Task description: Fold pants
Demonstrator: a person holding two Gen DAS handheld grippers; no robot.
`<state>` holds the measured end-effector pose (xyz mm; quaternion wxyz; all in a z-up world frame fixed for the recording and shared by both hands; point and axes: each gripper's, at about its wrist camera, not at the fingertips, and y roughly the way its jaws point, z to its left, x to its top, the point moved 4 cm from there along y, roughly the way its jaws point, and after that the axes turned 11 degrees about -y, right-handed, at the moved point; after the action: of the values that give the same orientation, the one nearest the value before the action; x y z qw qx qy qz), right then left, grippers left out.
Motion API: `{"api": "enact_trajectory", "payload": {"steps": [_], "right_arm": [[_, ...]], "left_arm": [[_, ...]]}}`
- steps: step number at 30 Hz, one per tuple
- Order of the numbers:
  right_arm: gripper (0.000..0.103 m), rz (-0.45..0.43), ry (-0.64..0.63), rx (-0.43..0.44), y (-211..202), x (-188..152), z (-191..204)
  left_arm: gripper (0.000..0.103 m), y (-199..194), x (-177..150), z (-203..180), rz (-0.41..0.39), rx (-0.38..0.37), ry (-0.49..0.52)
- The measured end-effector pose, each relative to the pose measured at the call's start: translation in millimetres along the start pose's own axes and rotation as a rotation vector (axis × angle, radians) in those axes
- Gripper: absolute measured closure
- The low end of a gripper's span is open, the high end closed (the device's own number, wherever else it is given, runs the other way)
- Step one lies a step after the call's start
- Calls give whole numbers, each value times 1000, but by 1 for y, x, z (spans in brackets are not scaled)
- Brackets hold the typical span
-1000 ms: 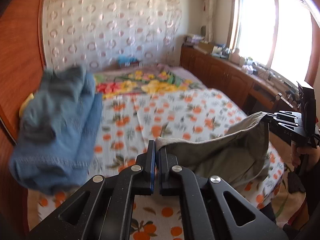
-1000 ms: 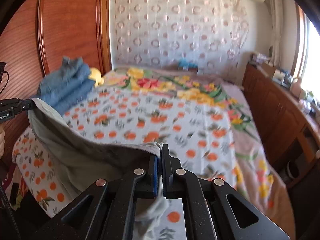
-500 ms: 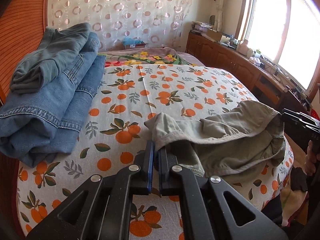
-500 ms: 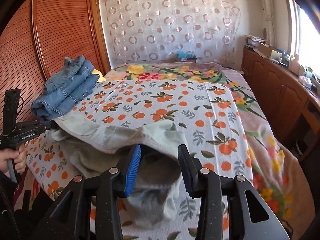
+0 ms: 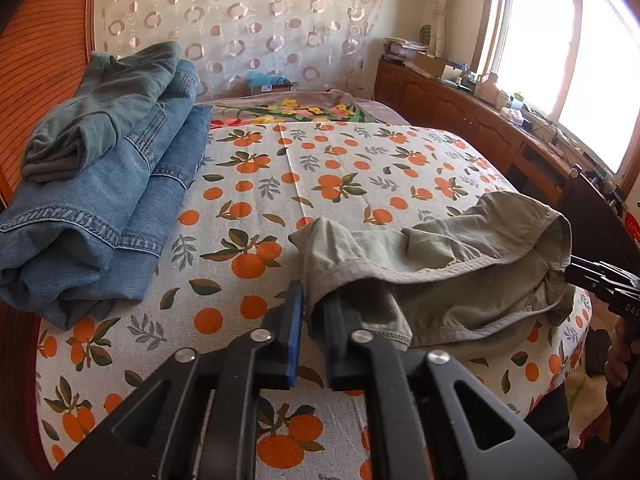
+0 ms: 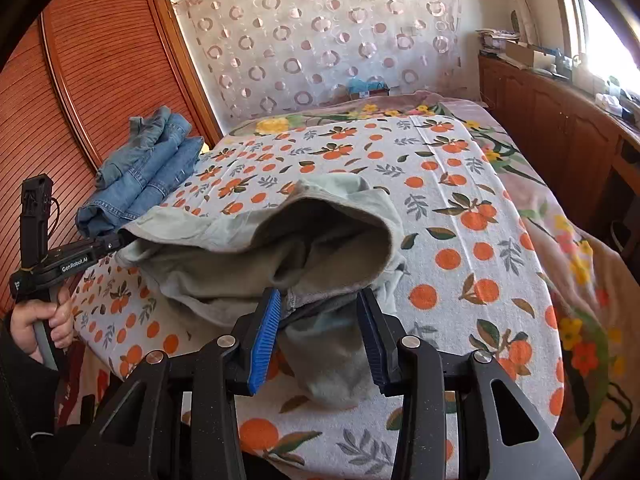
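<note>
Lowered since a second ago, the crumpled olive-grey cotton pants [image 5: 448, 276] now lie on the orange-print bedspread [image 5: 340, 168]. My left gripper [image 5: 310, 320] keeps its jaws nearly closed, pinching the waistband. My right gripper [image 6: 320, 320] has let go, jaws spread wide around loose cloth.

Bright window [image 5: 568, 52] glare, fisheye-warped edges

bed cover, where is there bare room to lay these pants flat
Free: the orange-print cover between the denim stack and the wooden cabinets, from the grey pants back to the floral blanket. Crowded: the near edge, under the pants and both grippers, left, right.
</note>
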<state>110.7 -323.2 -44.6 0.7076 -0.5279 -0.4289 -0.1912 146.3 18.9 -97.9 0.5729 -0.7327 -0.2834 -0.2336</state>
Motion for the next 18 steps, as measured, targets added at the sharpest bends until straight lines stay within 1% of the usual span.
{"api": "enact_trajectory", "payload": {"steps": [1,2,6,7,8,9,10,11,13,16,18], "right_arm": [[62,-2,0,-2,1,2,1],[62,-7,-1,0,2,4,2],[62,-2,-28,-13,12,6,9],[66,1,-39,-19,15,5,10],[75,6,-52,-30,17,6,12],[80,8,-62,-44,18,6,12],[89,3,-68,-52,17,6,11],[95,-3,-71,-51,17,6,10],[97,-9,-82,-60,14,6,9],[97,-30,-107,-79,8,6,10],[97,-40,-102,-83,3,5,8]], "left_arm": [[82,-1,0,0,-3,3,2],[80,-1,0,-1,-6,2,4],[66,-4,2,-2,-16,-6,15],[65,-4,2,-3,-18,-5,19],[65,-5,3,-3,-20,-5,24],[65,-5,3,-2,-21,-4,29],[65,-6,4,-2,-21,-1,34],[65,-5,5,-2,-19,4,41],[65,-2,7,-2,-12,18,64],[65,5,11,-6,0,49,118],[65,9,13,-9,8,61,146]]}}
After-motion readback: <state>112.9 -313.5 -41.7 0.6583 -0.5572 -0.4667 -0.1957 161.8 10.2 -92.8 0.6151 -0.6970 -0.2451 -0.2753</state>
